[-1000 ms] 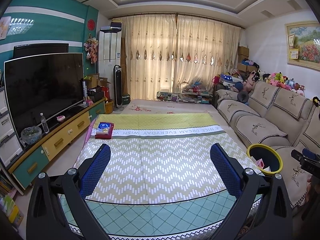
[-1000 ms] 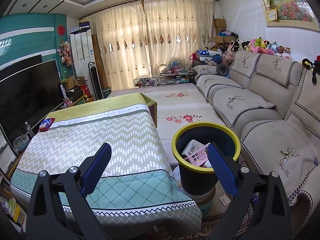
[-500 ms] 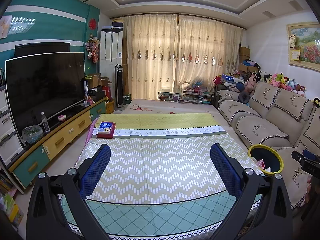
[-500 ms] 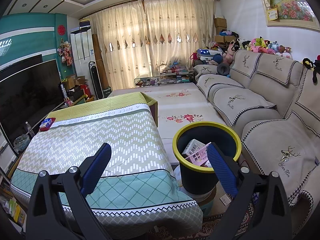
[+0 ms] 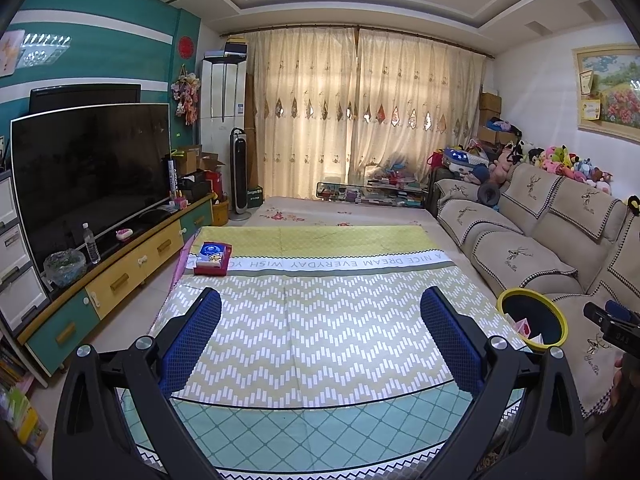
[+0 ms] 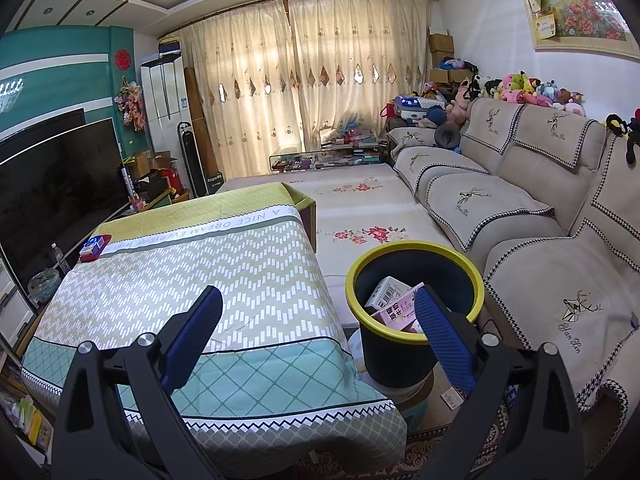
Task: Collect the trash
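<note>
The left tool [image 5: 320, 312] is hanging wide and empty over the near end of the cloth-covered surface [image 5: 320, 320]. Ahead of it and to its left, a red box [image 5: 213, 258] is lying at the surface's far corner, well apart from the fingers; it is the only candidate left there, though it may be no trash at all. Reaching it well would mean carrying the tool forward and left, then closing across the box's short sides. To the tool's right, the bin [image 5: 532, 320] is standing beside the surface.

The right tool [image 6: 318, 316] is also hanging wide and empty, its right finger overlapping the bin [image 6: 416, 312]. Inside are lying a white carton [image 6: 386, 292] and a pink packet [image 6: 400, 312], leaning together.
</note>
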Demonstrator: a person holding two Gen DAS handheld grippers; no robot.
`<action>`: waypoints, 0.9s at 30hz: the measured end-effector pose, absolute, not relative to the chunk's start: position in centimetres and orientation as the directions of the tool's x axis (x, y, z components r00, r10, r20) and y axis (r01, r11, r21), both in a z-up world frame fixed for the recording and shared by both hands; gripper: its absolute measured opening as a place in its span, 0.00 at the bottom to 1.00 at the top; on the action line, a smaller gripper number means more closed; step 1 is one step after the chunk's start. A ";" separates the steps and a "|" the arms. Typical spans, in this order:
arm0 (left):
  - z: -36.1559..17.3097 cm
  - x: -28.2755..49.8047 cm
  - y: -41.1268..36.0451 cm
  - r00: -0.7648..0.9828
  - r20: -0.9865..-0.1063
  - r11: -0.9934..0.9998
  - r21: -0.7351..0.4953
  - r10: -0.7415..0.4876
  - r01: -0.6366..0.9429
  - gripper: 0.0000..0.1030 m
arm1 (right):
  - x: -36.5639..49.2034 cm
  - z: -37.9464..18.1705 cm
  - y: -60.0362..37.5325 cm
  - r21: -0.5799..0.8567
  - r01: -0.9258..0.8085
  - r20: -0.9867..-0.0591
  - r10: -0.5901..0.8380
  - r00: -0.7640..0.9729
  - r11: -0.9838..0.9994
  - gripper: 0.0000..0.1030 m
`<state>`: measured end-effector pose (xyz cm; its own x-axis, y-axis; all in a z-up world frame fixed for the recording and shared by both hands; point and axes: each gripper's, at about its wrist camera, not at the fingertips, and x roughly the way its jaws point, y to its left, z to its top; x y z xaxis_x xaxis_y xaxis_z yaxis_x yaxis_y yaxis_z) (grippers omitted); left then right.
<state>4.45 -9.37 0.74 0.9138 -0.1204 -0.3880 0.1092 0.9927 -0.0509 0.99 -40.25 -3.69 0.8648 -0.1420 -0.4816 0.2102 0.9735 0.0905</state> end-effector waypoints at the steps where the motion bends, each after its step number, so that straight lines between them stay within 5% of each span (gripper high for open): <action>1: 0.7 4.4 -9.3 0.914 -0.388 0.993 -0.052 -0.121 0.109 0.95 | 1.0 -3.7 -40.2 0.091 0.210 -0.482 -0.142 0.865 0.974 0.89; 27: 0.2 4.6 -9.4 0.908 -0.401 0.992 -0.062 -0.123 0.107 0.95 | 1.2 -4.2 -39.7 0.090 0.208 -0.488 -0.139 0.861 0.974 0.90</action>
